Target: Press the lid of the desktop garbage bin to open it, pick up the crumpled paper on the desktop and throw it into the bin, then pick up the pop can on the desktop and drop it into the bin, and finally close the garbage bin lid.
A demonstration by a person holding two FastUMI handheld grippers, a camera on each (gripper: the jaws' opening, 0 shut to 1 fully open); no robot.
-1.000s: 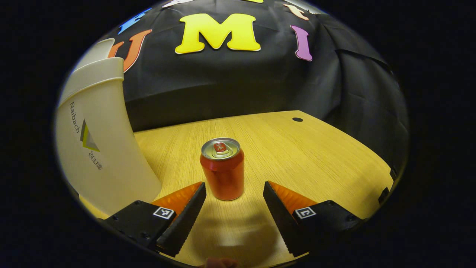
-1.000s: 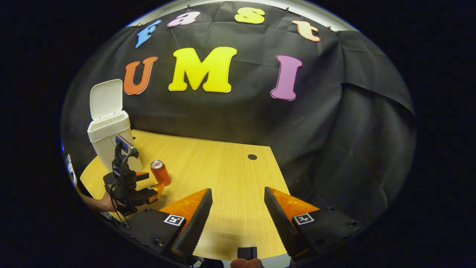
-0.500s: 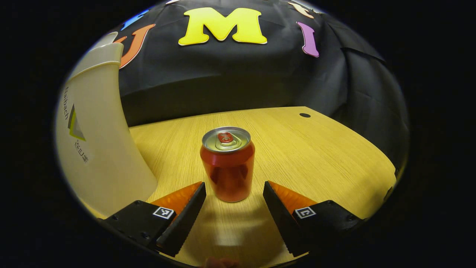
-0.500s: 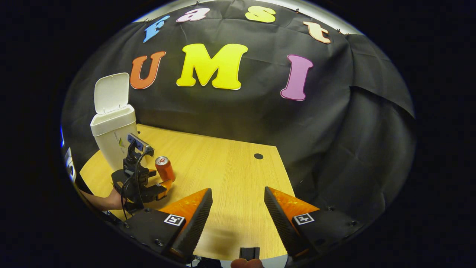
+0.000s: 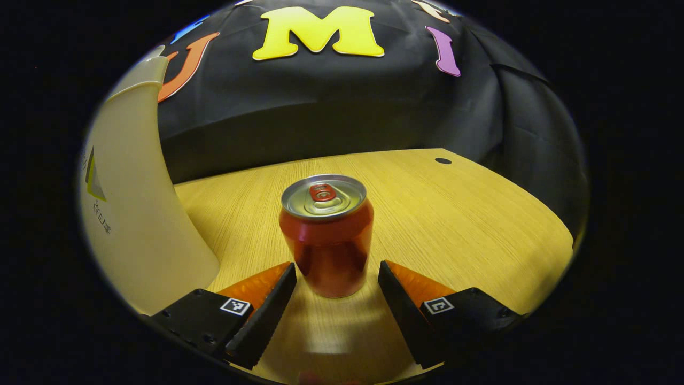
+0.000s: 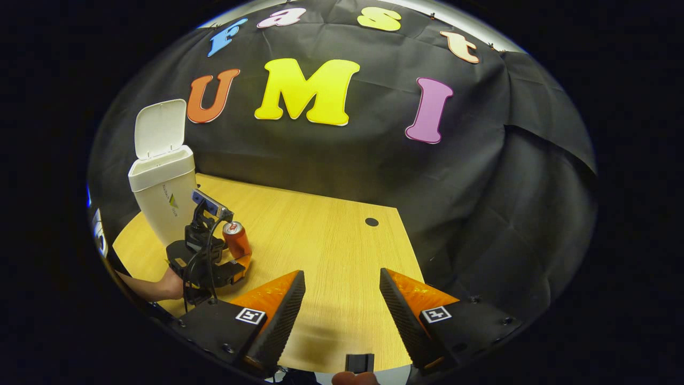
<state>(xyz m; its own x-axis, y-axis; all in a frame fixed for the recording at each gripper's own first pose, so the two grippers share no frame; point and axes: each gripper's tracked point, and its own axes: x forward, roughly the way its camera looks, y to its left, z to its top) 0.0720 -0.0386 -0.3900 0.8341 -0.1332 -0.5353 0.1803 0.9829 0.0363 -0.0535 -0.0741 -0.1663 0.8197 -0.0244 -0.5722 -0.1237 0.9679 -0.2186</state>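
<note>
An orange pop can (image 5: 326, 235) stands upright on the wooden desk (image 5: 459, 224), just in front of my left gripper (image 5: 336, 267). That gripper is open, its fingertips flanking the can's base without touching it. The white garbage bin (image 5: 133, 214) rises close on the left. In the right gripper view the bin (image 6: 160, 195) stands at the far left with its lid (image 6: 156, 127) tipped up, and the can (image 6: 236, 239) sits beside it with the left gripper (image 6: 241, 258) around it. My right gripper (image 6: 342, 277) hovers open over the desk's near edge, holding nothing.
A small dark hole (image 6: 371, 221) marks the desk near its back right corner. A hand (image 6: 160, 286) holds the left gripper at the desk's left edge. Black cloth hangs behind and to the right of the desk.
My left gripper has advanced toward the can, which now sits between its fingertips. The right gripper has shifted only slightly.
</note>
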